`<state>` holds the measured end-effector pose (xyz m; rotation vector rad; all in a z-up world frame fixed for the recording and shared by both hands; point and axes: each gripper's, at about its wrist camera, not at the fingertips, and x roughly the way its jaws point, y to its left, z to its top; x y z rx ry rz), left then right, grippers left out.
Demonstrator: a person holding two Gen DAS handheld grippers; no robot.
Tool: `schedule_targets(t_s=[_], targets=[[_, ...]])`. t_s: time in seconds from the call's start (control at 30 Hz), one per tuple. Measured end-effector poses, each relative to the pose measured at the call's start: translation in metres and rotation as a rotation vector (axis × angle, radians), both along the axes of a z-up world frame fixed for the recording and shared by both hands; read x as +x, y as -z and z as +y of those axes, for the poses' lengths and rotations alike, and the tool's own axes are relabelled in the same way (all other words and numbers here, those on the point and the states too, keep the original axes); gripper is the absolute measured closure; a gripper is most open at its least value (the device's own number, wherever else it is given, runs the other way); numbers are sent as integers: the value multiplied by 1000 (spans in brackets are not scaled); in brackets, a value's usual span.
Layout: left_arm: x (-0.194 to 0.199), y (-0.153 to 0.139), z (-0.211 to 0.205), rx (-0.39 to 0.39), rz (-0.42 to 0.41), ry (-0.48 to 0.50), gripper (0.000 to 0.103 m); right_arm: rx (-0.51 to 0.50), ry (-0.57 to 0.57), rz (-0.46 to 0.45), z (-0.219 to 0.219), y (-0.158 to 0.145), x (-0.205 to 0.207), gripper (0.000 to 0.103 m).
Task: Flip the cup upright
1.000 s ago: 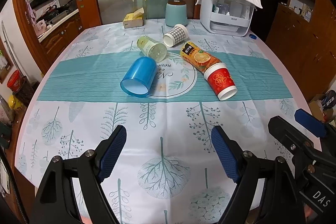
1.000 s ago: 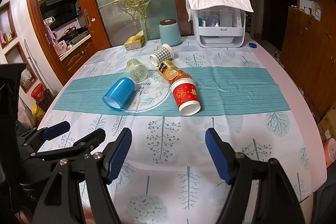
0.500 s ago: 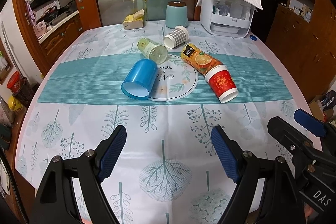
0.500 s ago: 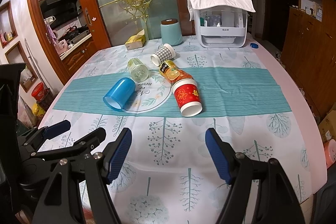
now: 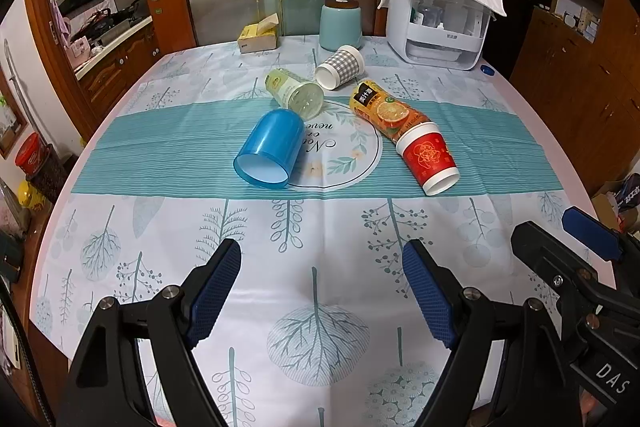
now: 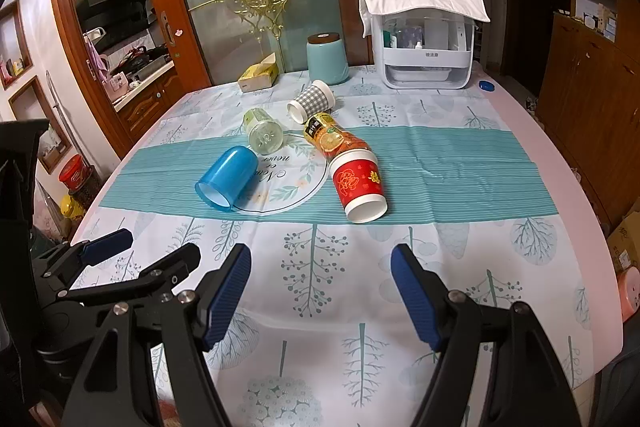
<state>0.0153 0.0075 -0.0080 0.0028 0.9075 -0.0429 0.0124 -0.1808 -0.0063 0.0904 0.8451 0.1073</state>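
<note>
Five cups are seen lying on their sides near the middle of the table (image 5: 520, 115), none yet upright: a blue cup (image 5: 270, 147) with its mouth toward the cameras, a pale green cup (image 5: 294, 93) behind it, a grey checked cup (image 5: 340, 67) farther back, and an orange juice cup (image 5: 386, 111) whose lower end is touching, perhaps nested into, the base of a red cup (image 5: 430, 157). Both tools are held well short of the cups over the near part of the cloth: the left gripper (image 5: 322, 291) is spread wide with nothing between its pads, and the right gripper (image 6: 320, 291) is likewise spread and empty. Trouble is judged likeliest from rolling: a cup on its side can be pushed away by one pad before the other closes, and the thin paper walls of the red cup may be crushed if squeezed hard. If the red cup is lifted, the orange juice cup may be dragged or sent rolling into its neighbours. The pale green cup's dimpled end is shown face-on only in the right wrist view, along with the left tool's body at the lower left; in the left wrist view the blue cup's open mouth is shown more fully, and the right tool appears at the right edge.
</note>
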Motion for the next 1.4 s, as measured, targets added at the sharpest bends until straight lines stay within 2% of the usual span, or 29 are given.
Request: schedule_targets(t_s=[0.43, 0.93, 1.13, 1.4], targets=[[8, -7, 4, -2, -15, -8, 21, -38, -28, -32, 1, -11, 7, 30], [38, -26, 15, -10, -35, -29, 21, -18, -63, -42, -5, -31, 33, 30], [50, -21, 16, 4, -12, -38, 21, -4, -55, -35, -9, -32, 45, 30], [66, -6, 26, -21, 39, -77, 21, -28, -38, -21, -13, -25, 61, 29]])
